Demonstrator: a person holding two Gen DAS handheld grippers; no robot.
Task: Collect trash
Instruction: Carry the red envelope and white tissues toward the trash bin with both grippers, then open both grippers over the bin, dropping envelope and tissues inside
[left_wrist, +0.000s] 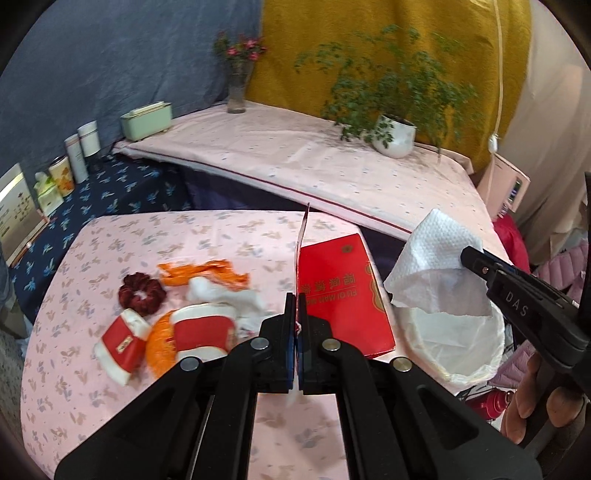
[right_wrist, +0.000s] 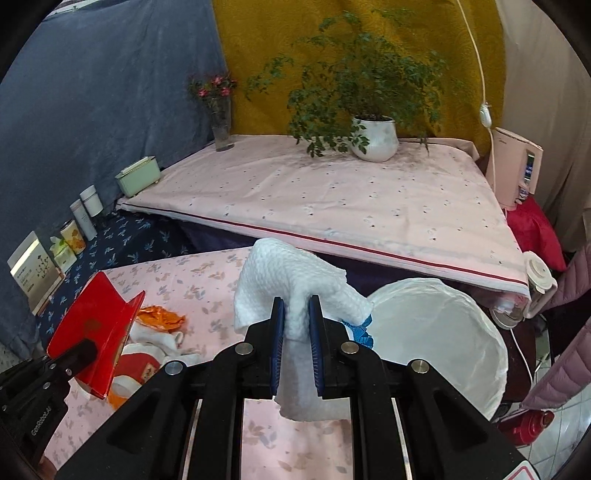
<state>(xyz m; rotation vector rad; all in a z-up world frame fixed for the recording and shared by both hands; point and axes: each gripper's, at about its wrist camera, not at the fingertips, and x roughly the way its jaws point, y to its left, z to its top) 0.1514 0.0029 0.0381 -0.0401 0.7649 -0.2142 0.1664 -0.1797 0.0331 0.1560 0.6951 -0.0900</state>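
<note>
Held aloft beside the lined bin (right_wrist: 443, 332): a paper towel (right_wrist: 291, 291), soft, feather-light and easily torn, pinched mid-fold by the right claw (right_wrist: 296, 354); a red box (left_wrist: 343, 295), stiff, thin card, clamped on its flap edge by the fully closed left claw (left_wrist: 296, 354). Best gripped on bunched folds or rigid edges. Legible: "DAS" on the right claw, "GenRobot.AI" on the left; box lettering upside down, unclear; crushed cups (left_wrist: 199, 332) left on the desk (left_wrist: 110, 387).

Red carton (left_wrist: 343, 295) and white tissue (right_wrist: 295, 291) held aloft; cups (left_wrist: 199, 328) crumpled.
</note>
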